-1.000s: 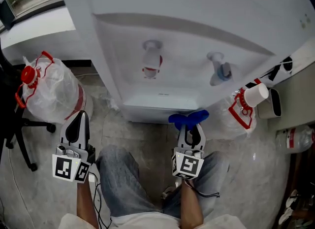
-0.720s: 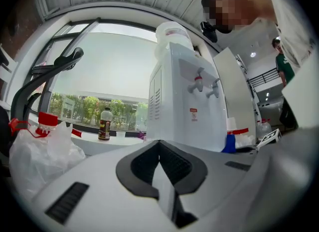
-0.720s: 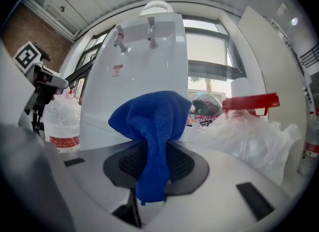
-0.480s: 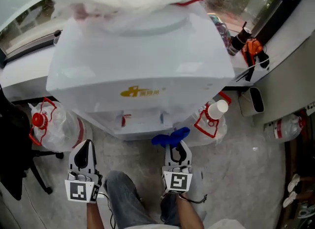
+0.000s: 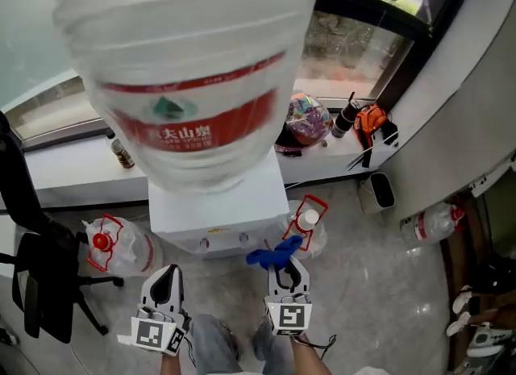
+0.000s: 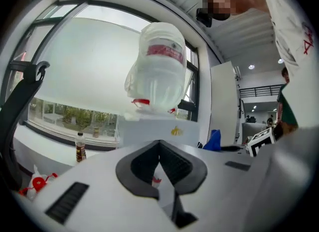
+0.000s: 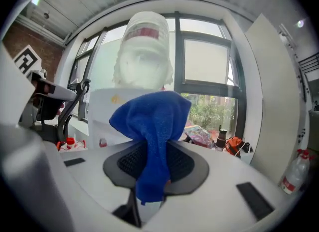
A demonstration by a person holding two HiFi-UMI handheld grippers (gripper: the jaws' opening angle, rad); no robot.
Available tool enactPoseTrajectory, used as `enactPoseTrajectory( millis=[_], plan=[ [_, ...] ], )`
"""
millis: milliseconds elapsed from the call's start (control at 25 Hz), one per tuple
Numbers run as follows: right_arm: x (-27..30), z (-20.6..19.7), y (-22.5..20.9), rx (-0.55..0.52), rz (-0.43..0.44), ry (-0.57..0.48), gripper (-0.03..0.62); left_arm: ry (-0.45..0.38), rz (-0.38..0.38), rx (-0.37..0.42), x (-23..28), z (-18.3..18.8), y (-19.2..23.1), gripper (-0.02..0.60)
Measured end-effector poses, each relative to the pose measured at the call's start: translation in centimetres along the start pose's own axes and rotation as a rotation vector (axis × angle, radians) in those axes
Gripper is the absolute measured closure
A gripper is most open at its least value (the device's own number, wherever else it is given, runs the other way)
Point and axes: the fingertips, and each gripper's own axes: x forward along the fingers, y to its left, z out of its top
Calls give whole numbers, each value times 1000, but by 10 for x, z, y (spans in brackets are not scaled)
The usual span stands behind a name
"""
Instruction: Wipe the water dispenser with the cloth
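Approach stage, seemingly: right gripper (image 5: 287, 272) pinches the cloth (image 5: 274, 254) short of the water dispenser (image 5: 219, 206), left gripper (image 5: 166, 281) closed empty; next, press cloth onto its front

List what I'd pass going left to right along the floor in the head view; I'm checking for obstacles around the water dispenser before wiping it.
In order: black office chair → water jug with red cap → left gripper → blue cloth → small bin → clear plastic bottle.
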Motion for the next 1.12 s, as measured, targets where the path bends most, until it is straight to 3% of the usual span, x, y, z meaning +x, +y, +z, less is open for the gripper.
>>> enactPoseTrajectory(
  millis=[280,520,640,800,1120],
  plan=[
    [-64,152,4,65,44,12,484,37,-68,-12,-40,142,-51,571],
    [-112,227,19,92,75,12,484,46,-114,-3,-82,213,-79,571],
    [-121,254,25,86,103,-20,484,19,-110,3,-94,230,-84,571],
    [-145,271,39,63,130,-61,484,17,-151,5,-104,225,-100,571],
    [-171,259,59,63,89,-49,484,37,-215,-10,-121,206,-110,571]
  ],
)
